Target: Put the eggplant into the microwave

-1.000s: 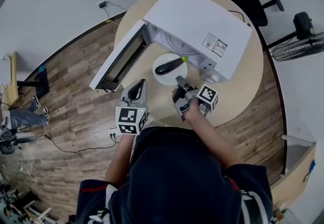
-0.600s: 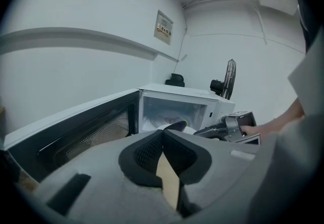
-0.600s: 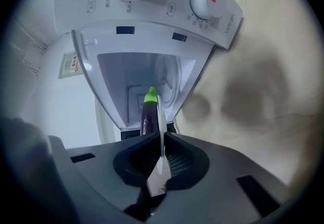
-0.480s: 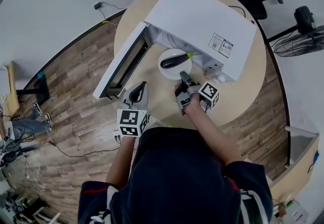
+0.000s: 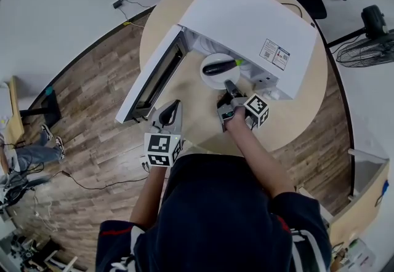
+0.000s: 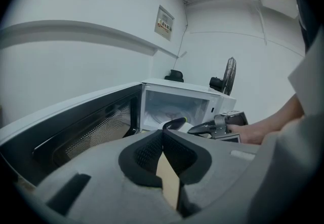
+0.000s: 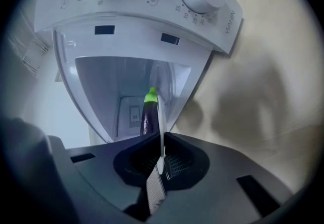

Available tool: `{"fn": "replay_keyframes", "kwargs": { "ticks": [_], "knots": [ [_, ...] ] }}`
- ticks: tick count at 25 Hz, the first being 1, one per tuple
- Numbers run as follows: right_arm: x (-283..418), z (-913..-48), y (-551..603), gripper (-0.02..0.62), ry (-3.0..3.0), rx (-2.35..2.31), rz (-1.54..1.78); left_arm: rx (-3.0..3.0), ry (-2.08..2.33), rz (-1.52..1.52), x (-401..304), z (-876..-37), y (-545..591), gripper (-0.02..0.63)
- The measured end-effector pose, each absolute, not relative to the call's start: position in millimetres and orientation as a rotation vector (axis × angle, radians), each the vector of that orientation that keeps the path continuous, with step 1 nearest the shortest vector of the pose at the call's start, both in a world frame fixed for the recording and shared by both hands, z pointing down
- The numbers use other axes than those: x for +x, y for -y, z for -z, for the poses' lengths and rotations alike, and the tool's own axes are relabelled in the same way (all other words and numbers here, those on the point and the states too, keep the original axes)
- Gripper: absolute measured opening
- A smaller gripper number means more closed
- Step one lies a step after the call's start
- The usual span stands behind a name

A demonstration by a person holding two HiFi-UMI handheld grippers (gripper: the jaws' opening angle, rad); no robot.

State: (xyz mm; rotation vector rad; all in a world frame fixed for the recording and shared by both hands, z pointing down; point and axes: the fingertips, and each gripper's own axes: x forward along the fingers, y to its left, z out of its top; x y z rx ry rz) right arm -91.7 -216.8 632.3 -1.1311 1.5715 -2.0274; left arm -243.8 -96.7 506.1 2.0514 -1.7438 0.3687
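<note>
Right gripper (image 5: 231,89): fingers (image 7: 177,159) pinched nearly together on the near rim of the white plate (image 5: 212,79). The right gripper view shows that rim edge-on between the pads.

Eggplant (image 5: 220,68) lies on the plate, green stem end pointing into the microwave (image 5: 246,18).

Change over the last second: plate and eggplant are further in. A second ago the whole plate sat on the surface (image 5: 197,123), clear of the opening. Now its far side and the stem tip are tucked under the front edge of the microwave's top. The right gripper has followed it forward with the same grip.

Left gripper (image 5: 171,111): hangs over the surface beside the open door (image 5: 151,77), well apart from the plate. Its fingers (image 6: 144,154) meet at the tips with nothing between them. It takes no part in the transfer.

Reading:
- The insertion is under way but not done. From overhead, most of the plate still sits outside the cavity.
- The door swings wide to the left and does not block the path.
- The next push probably needs the plate kept level so the eggplant does not roll.
- The thin rim grip leaves little margin if the plate catches on the sill.
</note>
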Motion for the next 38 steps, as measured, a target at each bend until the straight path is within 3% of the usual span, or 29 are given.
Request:
{"fn": "replay_keyframes", "kwargs": {
  "ticks": [38],
  "knots": [
    [-80, -667, 277, 0.021, -1.383, -1.27, 1.884, 2.036, 1.685, -0.394, -240, -524, 106, 0.015]
  ]
}}
